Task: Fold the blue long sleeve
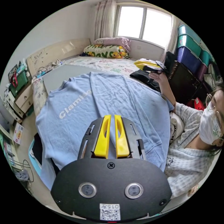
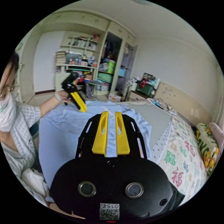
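shirt: light blue soft cotton long-sleeve sweatshirt (image 1: 98, 102) lies spread flat over the grey bed board (image 1: 63, 74)
tongs: left gripper (image 1: 111, 117) and right gripper (image 2: 111, 114) both hover over it, jaws nearly closed, gripping nothing
feel: probably light and floppy, I'd pinch the ribbed cuff (image 1: 155, 155)

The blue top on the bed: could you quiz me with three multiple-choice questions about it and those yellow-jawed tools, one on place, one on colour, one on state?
1. Where does the blue long sleeve lie?
A. spread on the bed
B. on a hanger
C. on the floor

2. What colour is the lettering on its chest?
A. red
B. white
C. black

3. What are the left gripper and right gripper holding?
A. a sleeve each
B. the hem together
C. nothing

Answers:
1 A: it lies flat across the bed.
2 B: pale letters show on the blue.
3 C: both hover above the cloth, jaws nearly closed with a bare gap between them.
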